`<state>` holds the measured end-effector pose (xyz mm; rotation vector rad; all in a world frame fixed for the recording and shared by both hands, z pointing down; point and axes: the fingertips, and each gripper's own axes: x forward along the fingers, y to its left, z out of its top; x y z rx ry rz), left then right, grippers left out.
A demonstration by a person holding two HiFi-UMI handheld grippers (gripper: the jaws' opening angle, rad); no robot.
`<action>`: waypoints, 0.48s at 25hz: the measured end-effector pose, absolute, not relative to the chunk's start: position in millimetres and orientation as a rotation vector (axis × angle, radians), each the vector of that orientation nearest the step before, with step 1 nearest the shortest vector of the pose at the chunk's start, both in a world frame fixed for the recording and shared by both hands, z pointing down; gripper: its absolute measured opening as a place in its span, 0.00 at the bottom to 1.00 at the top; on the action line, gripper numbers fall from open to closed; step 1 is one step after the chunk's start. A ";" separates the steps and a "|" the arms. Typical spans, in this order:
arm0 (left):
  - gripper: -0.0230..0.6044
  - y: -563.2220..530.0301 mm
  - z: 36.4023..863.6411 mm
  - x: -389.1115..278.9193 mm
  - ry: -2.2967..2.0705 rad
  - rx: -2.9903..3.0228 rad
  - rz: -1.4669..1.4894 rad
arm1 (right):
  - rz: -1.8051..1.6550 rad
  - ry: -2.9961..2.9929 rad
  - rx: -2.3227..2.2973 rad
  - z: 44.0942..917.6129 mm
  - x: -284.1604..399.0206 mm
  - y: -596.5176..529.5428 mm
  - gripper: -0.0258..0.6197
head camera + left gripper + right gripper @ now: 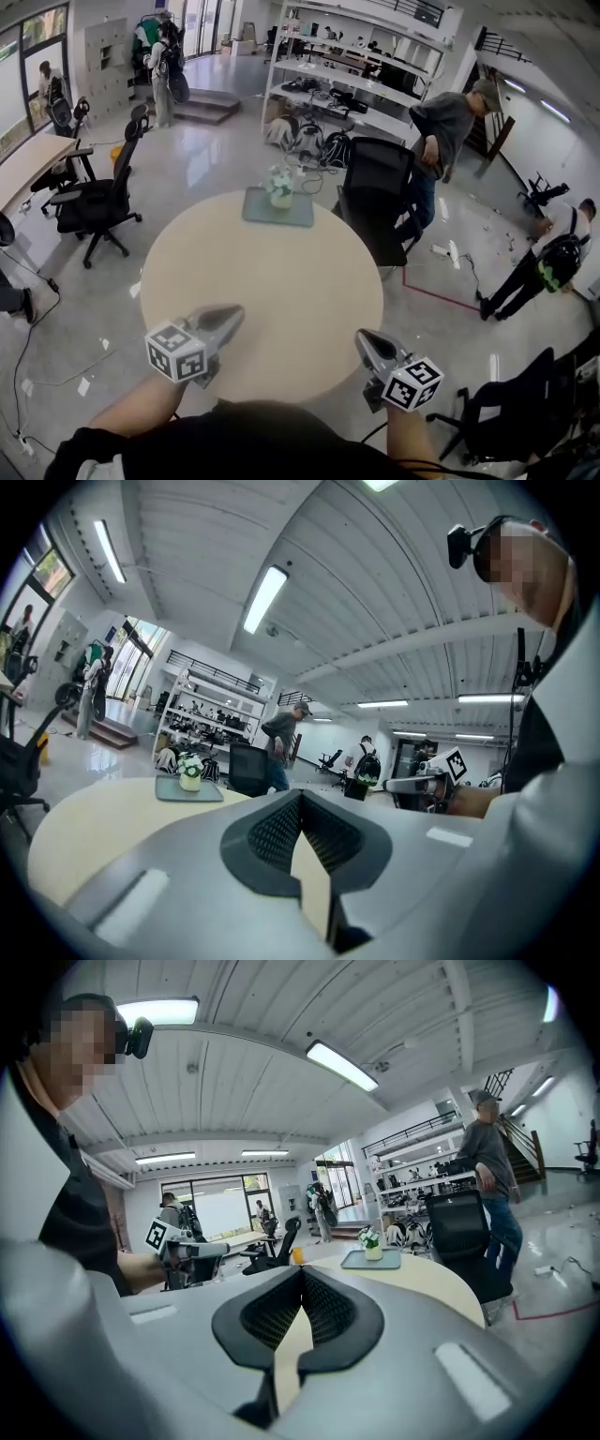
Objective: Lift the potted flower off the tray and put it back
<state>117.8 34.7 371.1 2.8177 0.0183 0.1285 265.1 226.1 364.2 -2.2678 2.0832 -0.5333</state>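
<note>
Flower upright on the tray, far side of the desk, upper centre of the head view.

Lower left, the left hand-held gripper has its jaws pressed together on nothing. Lower right, the right hand-held gripper is likewise closed and empty. Both hang over the desk's near rim, well apart from the tray. The flower looks small and light. Its pale pot is probably hard and smooth, so it could slip or tip. The blooms and leaves on top are soft and would crush. The safest hold, I judge, is on the pot's wall, low down and below the foliage. The jaws would need to spread first, then pinch gently across its sides. It should be lifted straight and upright, then set down flat inside the tray's rim.
</note>
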 end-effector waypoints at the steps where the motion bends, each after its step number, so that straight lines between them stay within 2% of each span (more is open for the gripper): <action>1: 0.03 17.8 372.8 127.3 0.037 2.820 0.128 | -0.541 2.071 -2.280 367.0 269.6 212.1 0.06; 12: 0.03 -157.3 414.1 233.1 0.070 2.789 0.172 | -0.586 2.049 -2.357 401.4 365.4 17.6 0.08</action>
